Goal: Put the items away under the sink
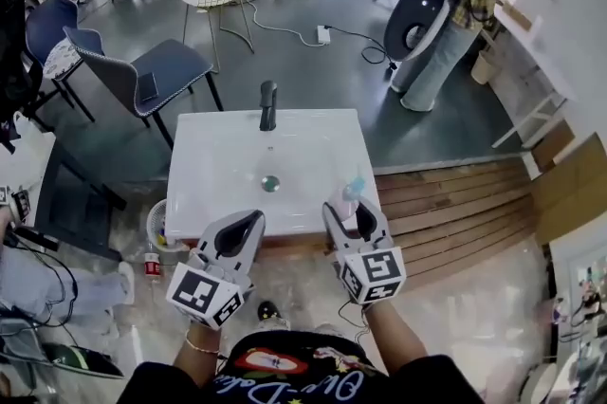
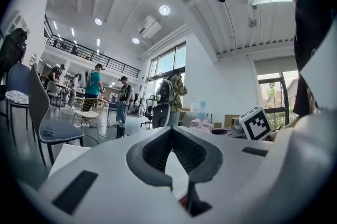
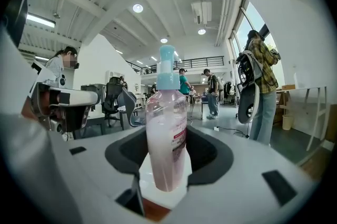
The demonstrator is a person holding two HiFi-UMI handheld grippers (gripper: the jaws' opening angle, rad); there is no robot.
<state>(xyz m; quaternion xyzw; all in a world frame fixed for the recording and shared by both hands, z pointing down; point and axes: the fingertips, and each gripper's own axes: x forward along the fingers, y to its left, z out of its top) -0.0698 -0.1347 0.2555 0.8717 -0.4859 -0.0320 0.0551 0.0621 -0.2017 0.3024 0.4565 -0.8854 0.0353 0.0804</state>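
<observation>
The right hand-held gripper (image 1: 347, 209) is clamping a pump bottle (image 3: 167, 133), its two dark pads pressing in on either side of the lower body. The bottle is standing upright, showing pink liquid through clear plastic and carrying a light-blue pump head. Its base is resting on the white surface of the sink (image 1: 209, 156), right at the front right corner, close to the edge. Over on the other side, the left hand-held gripper (image 1: 256, 218) is hovering at the sink's front edge with its jaws drawn together, tips meeting and nothing between them; only the white surface is showing through the gap behind the tips. Both hand-held grippers are pointing away from the person, side by side, apart from each other. Further back, the black faucet (image 1: 268, 104) is standing at the rear middle of the sink, with the round drain (image 1: 270, 183) lying in front of it. A blue chair (image 1: 152, 70) is sitting on the grey floor beyond the sink's left rear corner, and wooden floorboards (image 1: 455, 203) are running along to the right
</observation>
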